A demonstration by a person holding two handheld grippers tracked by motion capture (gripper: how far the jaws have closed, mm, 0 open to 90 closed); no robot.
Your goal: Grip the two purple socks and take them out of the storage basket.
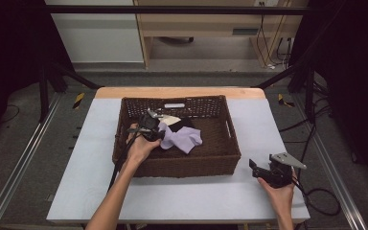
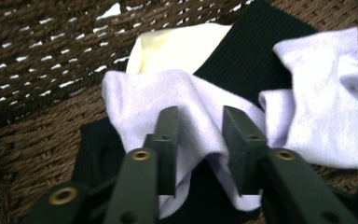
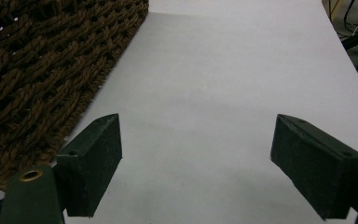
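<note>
Grey tabletop (image 1: 172,196), basket (image 1: 182,167) mid-far edge: left tool (image 2: 199,140) is pinching a fold of the lilac sock (image 2: 307,107) by the basket's left wall, so I'd lift straight up, slowly, while the right tool (image 3: 196,163) sits open near the right edge.

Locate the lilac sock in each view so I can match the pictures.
High view: the lilac sock lies in the wicker basket, left of centre, at the left gripper.
Left gripper view: it spreads across the middle and right, a fold pinched between the jaws.
Right gripper view: not in it.
Shared landmark: the wicker basket, whose brown weave appears in all three.
</note>
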